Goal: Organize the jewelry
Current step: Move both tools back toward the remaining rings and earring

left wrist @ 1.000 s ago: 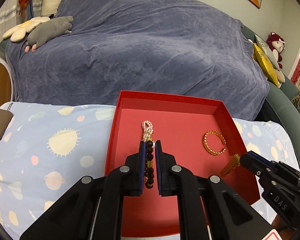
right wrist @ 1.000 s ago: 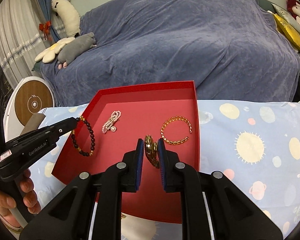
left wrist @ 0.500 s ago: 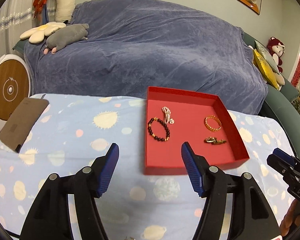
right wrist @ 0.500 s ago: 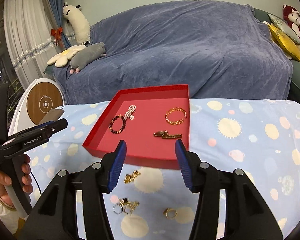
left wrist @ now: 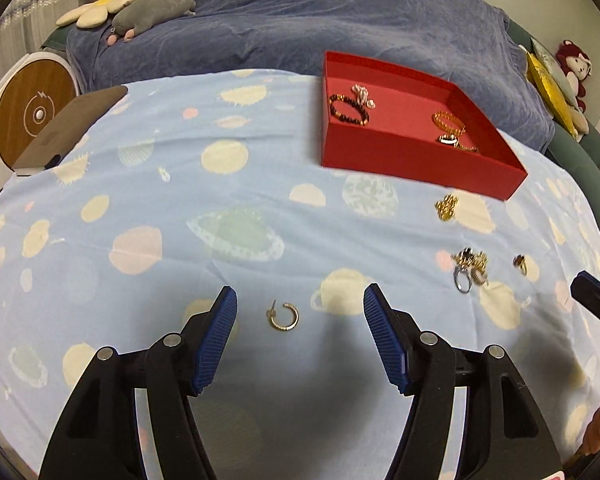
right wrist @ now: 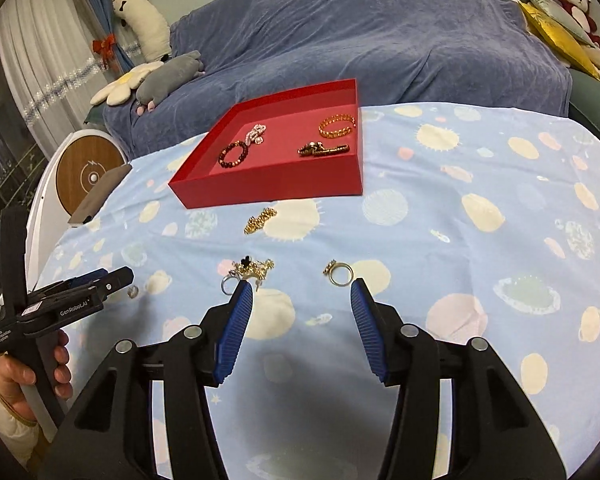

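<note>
Left wrist view: the left tool [left wrist: 298, 308] hangs with its jaws spread apart over the planet-print surface [left wrist: 140, 200], clamping nothing; a gold hoop earring [left wrist: 284, 316] lies on the cloth between its blue pads. The red tray [left wrist: 412, 158], the landmark here, sits beyond, holding a dark bead bracelet [left wrist: 348, 110], a pearl piece [left wrist: 363, 95] and a gold bangle [left wrist: 448, 122]. Just in front of the tray lies a gold chain [right wrist: 260, 220]; nearer still, a tangle of rings [right wrist: 248, 272] and a single ring [right wrist: 338, 272]. The right tool [right wrist: 302, 300] is also spread, empty, short of those rings.
</note>
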`<state>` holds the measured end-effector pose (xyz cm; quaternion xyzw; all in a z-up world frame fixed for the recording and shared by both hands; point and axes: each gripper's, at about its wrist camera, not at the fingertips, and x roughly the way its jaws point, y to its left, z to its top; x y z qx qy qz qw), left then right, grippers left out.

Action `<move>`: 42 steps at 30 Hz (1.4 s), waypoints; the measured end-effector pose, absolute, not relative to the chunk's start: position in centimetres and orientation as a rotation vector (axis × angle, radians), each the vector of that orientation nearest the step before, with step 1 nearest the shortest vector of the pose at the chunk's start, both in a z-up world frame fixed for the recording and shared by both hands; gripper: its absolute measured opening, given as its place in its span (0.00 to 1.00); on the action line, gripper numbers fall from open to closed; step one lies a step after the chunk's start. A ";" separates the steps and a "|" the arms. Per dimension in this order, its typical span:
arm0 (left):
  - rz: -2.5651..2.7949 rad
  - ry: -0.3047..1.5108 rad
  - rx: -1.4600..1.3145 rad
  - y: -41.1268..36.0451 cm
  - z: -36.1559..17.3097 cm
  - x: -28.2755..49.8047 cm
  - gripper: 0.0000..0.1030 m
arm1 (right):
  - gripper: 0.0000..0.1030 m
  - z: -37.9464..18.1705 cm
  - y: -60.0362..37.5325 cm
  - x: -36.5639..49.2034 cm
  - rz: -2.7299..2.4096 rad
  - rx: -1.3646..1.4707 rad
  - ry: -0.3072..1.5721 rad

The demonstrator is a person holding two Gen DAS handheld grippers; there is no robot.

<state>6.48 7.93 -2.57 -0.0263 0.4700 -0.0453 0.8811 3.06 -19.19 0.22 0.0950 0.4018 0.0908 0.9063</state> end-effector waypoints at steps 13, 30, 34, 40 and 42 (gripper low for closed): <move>-0.144 1.006 -0.027 6.7 -4.4 6.2 0.61 | 0.48 -1.7 -18.6 3.8 0.192 0.174 0.877; -0.279 0.999 -0.089 1.8 -3.9 6.4 0.61 | 0.48 -1.3 -17.2 4.6 0.221 0.172 0.871; -0.261 0.972 -0.102 2.3 -2.9 6.4 0.61 | 0.48 -1.5 -16.4 4.9 0.237 0.158 0.875; -0.220 0.968 -0.125 4.7 -2.6 6.3 0.61 | 0.48 -1.7 -16.4 5.3 0.223 0.160 0.871; -0.217 0.973 -0.131 5.3 -2.7 6.1 0.61 | 0.48 -1.7 -16.4 5.4 0.222 0.157 0.873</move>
